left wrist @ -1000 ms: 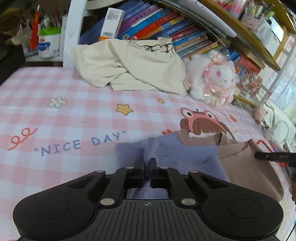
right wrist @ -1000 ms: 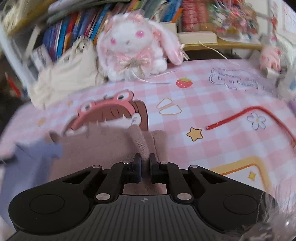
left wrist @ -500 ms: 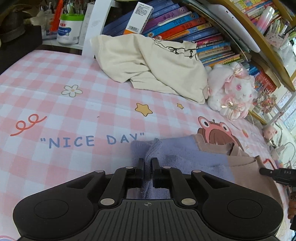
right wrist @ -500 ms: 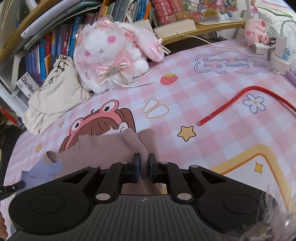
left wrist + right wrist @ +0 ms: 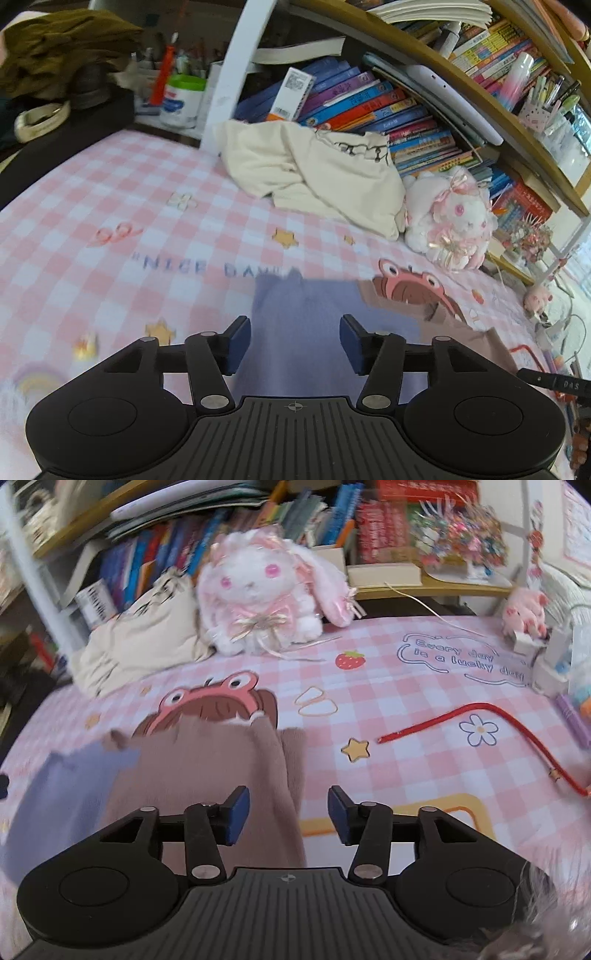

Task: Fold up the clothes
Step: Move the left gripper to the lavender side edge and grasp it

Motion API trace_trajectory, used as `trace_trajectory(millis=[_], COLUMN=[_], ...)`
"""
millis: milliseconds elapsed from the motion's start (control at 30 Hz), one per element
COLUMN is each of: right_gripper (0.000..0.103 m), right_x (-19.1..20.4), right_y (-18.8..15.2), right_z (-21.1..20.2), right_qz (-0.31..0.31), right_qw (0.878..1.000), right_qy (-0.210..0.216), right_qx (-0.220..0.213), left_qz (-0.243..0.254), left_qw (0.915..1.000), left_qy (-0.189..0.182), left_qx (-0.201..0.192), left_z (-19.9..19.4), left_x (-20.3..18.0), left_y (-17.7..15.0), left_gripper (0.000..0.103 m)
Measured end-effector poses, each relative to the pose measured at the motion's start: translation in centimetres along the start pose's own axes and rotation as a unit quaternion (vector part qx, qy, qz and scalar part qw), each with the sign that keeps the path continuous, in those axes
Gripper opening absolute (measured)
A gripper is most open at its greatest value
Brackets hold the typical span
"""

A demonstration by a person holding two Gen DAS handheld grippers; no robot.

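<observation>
The sweater (image 5: pixel 207 771) is showing soft, matt knit cloth, mauve and lavender. The checked sheet (image 5: pixel 110 206) is looking like smooth printed fabric. Both claws, left claw (image 5: pixel 295 343) and right claw (image 5: pixel 288 814), are showing matt black plastic with shiny metal rivets. The plush rabbit (image 5: pixel 258 590) is looking fluffy.

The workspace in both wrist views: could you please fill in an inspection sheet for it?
Surface: pink checked cloth with cartoon prints.
Job's things: purple-and-brown garment lying flat below both claws.
Clutter: cream garment heaped at the back; plush bunny; small pink toy.
Grippers: left claw open, holding nothing; right claw open, holding nothing.
Cables: red cord on the cloth.
Surroundings: bookshelf; pen pot.
</observation>
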State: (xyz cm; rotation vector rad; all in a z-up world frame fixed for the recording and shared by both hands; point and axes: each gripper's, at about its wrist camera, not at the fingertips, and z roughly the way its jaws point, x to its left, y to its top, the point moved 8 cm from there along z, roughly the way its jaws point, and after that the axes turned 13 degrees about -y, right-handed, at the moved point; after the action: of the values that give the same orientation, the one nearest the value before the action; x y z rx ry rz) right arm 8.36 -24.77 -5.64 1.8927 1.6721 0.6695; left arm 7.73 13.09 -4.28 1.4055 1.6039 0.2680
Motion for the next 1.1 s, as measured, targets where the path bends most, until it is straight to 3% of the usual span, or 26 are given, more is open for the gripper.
trace_trajectory(millis=[533,767,900,1100], right_gripper=[0.068,0.074,0.079,0.087], right_x=[-1.1,-2.4,-3.0,-3.1], right_y=[-5.0,-6.6,-7.3,-8.1], right_z=[-3.6,-3.9,-4.0,-4.2], right_qz=[-0.142,-0.171,-0.180,-0.197], right_qw=[0.987,0.981,0.978,0.973], right_qy=[0.068,0.090,0.098,0.108], right_qx=[0.017,0.033,0.041,0.044], left_qz=[-0.026,-0.055,-0.053,-0.060], left_qw=[0.9971,0.9944,0.9934,0.9907], left_qy=[0.072,0.089,0.101,0.121], left_qx=[-0.003,-0.010,-0.009,0.017], left_z=[-2.2,-2.1,-2.1,-1.8], left_x=[-7.8,-9.7,-10.8,-11.4], left_y=[-8.9,-11.2,-12.1,-13.4], left_gripper=[0.076,0.078,0.085,0.091])
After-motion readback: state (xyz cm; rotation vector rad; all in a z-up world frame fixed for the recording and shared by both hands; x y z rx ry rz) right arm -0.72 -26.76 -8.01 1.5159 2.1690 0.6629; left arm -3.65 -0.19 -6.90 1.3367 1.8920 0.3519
